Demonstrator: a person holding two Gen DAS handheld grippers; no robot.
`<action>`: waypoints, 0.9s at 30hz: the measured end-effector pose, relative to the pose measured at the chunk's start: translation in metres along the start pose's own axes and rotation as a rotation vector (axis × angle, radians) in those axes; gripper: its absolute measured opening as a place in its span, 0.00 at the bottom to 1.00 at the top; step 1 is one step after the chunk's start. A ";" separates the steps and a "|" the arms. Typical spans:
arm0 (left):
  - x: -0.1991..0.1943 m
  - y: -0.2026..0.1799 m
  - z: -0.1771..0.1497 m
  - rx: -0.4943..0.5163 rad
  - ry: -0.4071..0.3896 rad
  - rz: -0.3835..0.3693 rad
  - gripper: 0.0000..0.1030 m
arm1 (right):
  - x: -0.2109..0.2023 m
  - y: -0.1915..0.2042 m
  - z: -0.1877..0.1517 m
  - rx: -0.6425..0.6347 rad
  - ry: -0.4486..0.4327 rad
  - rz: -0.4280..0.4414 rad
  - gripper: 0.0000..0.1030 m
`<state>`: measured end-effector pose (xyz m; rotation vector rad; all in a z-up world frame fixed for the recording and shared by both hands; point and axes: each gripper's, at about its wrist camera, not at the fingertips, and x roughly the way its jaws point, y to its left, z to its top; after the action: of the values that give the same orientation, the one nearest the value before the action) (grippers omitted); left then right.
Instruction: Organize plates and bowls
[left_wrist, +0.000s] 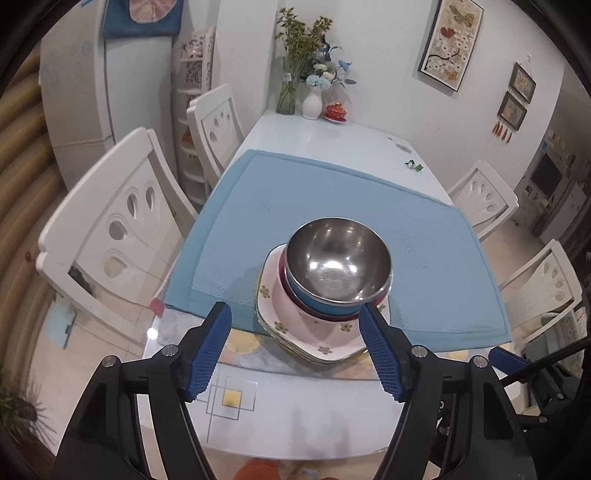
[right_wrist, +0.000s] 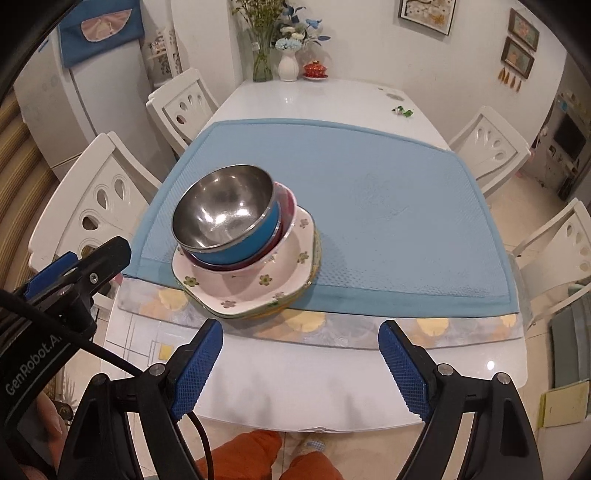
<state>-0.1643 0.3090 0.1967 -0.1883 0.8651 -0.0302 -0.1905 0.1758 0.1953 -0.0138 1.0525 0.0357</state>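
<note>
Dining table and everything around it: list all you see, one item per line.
steel bowl: one, blue outside, top of stack
red bowl: one, under it
floral plates: several, pink and green-rimmed, mat's near edge
blue mat: one, on table
table: one, white
chairs: four, white, both sides
vases with flowers: two, far end
red lidded cup: one, beside vases
fridge: one, white, left
framed pictures: three, wall
left gripper: open, empty
right gripper: open, empty
trousers: orange, below

Bare mat (right_wrist: 388, 221) right of stacked bowls (right_wrist: 229, 218)
</note>
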 end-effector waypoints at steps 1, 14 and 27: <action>0.002 0.004 0.003 -0.011 0.000 -0.013 0.68 | 0.000 0.003 0.002 -0.007 -0.004 -0.010 0.82; 0.027 0.013 0.026 0.029 0.002 -0.054 0.68 | 0.002 0.012 0.030 0.044 -0.067 -0.108 0.82; 0.038 0.019 0.036 0.096 -0.009 -0.053 0.69 | 0.013 0.016 0.038 0.112 -0.073 -0.112 0.82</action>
<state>-0.1131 0.3294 0.1874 -0.1211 0.8478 -0.1197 -0.1513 0.1934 0.2031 0.0302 0.9778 -0.1230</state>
